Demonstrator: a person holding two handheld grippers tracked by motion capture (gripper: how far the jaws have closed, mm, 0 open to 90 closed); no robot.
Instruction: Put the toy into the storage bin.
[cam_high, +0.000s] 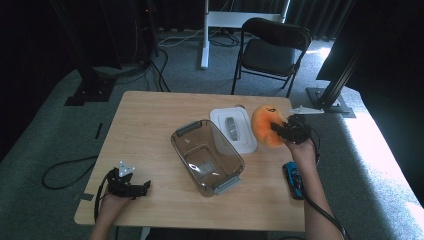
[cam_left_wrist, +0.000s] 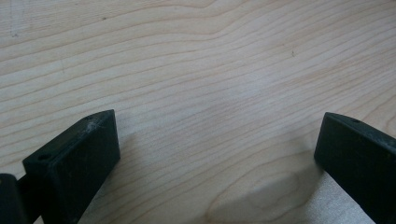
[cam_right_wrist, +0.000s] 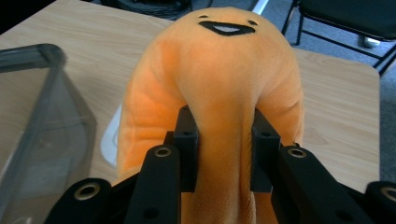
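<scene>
- The right gripper (cam_high: 284, 131) pinches the orange plush toy (cam_high: 266, 126), its jaws squeezing a fold of the soft body between them.
- The right gripper view shows what the high view cannot: both pads (cam_right_wrist: 187, 140) sunk into the plush toy (cam_right_wrist: 219, 79), with a stitched smiling face at its far end, beyond the jaws.
- From above, the toy sits just ahead of that gripper, raised over the table (cam_high: 150, 120), with a white lid (cam_high: 235, 131) just past it.
- A clear plastic container (cam_high: 207, 157) lies farther out on the same side, beyond the lid; in the right gripper view its wall (cam_right_wrist: 42, 121) shows at the left edge.
- A blue toy car (cam_high: 293, 180) lies behind the right gripper, beside the forearm.
- The left gripper (cam_high: 142, 188) rests low at the near table edge, well apart from everything.
- The left gripper view shows its jaws spread wide, with bare wood (cam_left_wrist: 210, 93) between them.
</scene>
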